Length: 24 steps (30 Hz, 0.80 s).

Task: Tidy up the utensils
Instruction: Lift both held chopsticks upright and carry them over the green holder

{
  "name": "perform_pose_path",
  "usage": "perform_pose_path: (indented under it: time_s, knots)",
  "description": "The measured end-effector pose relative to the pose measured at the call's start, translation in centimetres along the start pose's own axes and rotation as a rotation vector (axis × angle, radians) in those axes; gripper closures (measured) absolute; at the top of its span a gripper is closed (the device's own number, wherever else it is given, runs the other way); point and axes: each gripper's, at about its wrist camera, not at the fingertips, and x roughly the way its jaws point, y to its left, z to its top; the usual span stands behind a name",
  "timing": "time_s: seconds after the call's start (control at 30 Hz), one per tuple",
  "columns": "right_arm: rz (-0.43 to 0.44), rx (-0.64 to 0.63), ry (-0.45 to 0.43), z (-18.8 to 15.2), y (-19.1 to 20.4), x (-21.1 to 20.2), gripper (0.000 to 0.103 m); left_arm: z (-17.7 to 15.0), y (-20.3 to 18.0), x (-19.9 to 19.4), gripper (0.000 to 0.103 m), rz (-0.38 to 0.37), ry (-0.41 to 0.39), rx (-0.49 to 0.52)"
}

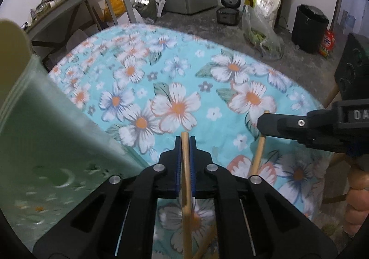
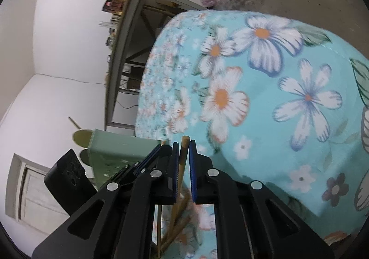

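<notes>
Left gripper (image 1: pixel 185 141), seen from its own wrist camera, has its blue-padded jaws clamped narrow on a thin wooden chopstick (image 1: pixel 186 166) that runs upright between the pads, its blunt tip poking just beyond them and its length trailing down toward the camera. Just to its right, the right gripper (image 1: pixel 261 121) reaches in from the side, pinching a second wooden chopstick (image 1: pixel 258 155) that slants down over the turquoise floral tablecloth (image 1: pixel 175 69). A translucent green plastic utensil holder (image 1: pixel 46 132) stands close on the left. From the right wrist camera, the right gripper (image 2: pixel 183 143) holds its chopstick (image 2: pixel 182 162) between nearly closed pads, the left gripper (image 2: pixel 159 150) just beside it, the green holder (image 2: pixel 115 150) behind.
</notes>
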Motion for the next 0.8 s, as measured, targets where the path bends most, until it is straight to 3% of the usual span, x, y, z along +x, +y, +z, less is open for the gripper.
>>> perform_pose_path:
  time_s: [0.2, 0.53, 0.8]
  knots:
    - [0.056, -0.055, -0.023, 0.2, 2.6, -0.9, 0.096, 0.5, 0.6, -5.0, 0.097, 0.013, -0.108, -0.013]
    - [0.103, -0.230, -0.097, 0.1, 8.3, -4.0, 0.096, 0.3, 5.3, -15.1, 0.097, -0.002, -0.285, -0.164]
    - [0.116, -0.380, -0.168, -0.7, 12.6, -6.4, 0.096, -0.2, 9.0, -24.2, 0.097, -0.010, -0.503, -0.287]
